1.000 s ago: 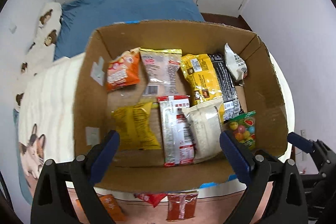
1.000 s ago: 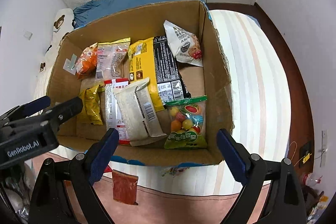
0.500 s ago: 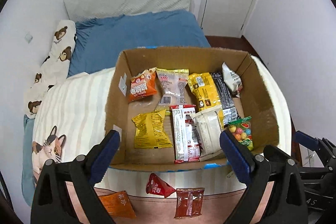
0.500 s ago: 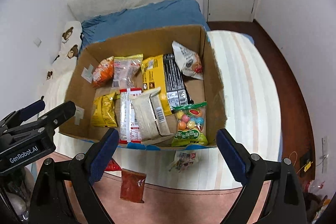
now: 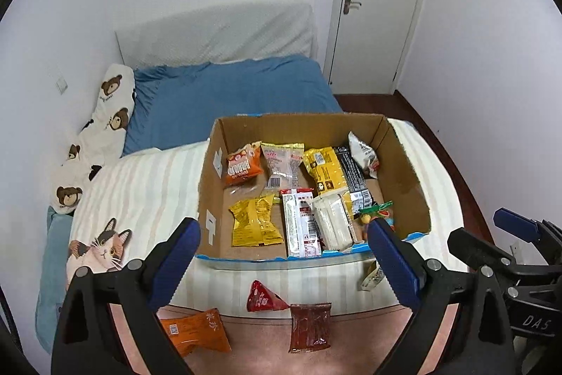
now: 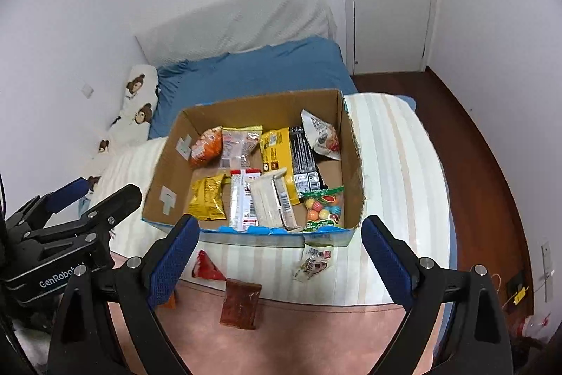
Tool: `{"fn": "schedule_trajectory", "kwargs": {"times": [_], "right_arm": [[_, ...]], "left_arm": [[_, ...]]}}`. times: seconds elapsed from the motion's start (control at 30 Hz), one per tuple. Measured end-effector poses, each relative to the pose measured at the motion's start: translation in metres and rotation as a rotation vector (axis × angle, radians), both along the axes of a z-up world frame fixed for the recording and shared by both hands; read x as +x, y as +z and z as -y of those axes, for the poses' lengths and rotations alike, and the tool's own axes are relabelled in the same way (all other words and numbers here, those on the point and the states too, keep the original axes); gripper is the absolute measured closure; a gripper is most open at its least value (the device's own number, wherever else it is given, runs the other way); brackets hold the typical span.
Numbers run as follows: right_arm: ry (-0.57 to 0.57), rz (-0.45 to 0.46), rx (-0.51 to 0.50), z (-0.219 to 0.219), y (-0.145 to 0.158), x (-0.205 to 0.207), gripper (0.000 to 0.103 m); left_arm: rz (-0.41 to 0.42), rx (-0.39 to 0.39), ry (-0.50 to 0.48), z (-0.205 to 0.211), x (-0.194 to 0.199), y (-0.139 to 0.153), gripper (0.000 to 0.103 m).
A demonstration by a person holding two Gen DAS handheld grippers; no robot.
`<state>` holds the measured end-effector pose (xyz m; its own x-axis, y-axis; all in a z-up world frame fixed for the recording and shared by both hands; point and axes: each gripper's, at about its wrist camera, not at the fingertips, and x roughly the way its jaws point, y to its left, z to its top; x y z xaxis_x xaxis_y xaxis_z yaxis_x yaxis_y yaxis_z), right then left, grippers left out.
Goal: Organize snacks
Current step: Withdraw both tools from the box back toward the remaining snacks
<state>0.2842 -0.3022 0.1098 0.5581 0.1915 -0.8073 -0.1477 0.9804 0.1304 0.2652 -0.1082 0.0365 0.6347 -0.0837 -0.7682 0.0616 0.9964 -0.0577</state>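
Snacks (image 5: pixel 302 220) in box, mostly lengthwise toward headboard, seemingly; both tongs wide.

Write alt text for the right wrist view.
An open cardboard box full of snack packets sits on a striped bed. Four loose packets lie in front of it, below the open, empty right gripper; the left gripper shows at left.

A home bedroom: a bed (image 5: pixel 228 97) with bear-print pillow (image 5: pixel 109 101) beside a white door (image 5: pixel 379 2).
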Motion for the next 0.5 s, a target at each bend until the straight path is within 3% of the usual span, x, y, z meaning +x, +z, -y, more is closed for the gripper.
{"fn": "schedule_trajectory", "kwargs": {"times": [0.27, 0.37, 0.5], "right_arm": [[0.004, -0.003, 0.034, 0.002, 0.003, -0.01, 0.007], [-0.012, -0.047, 0.068, 0.01, -0.013, -0.008, 0.007], [-0.054, -0.156, 0.104, 0.028, -0.056, -0.004, 0.007]], "left_arm": [[0.014, -0.004, 0.009, -0.002, -0.011, 0.005, 0.006], [-0.017, -0.001, 0.025, -0.003, -0.012, -0.008, 0.006], [-0.127, 0.026, 0.052, -0.003, -0.011, -0.05, 0.006]]}}
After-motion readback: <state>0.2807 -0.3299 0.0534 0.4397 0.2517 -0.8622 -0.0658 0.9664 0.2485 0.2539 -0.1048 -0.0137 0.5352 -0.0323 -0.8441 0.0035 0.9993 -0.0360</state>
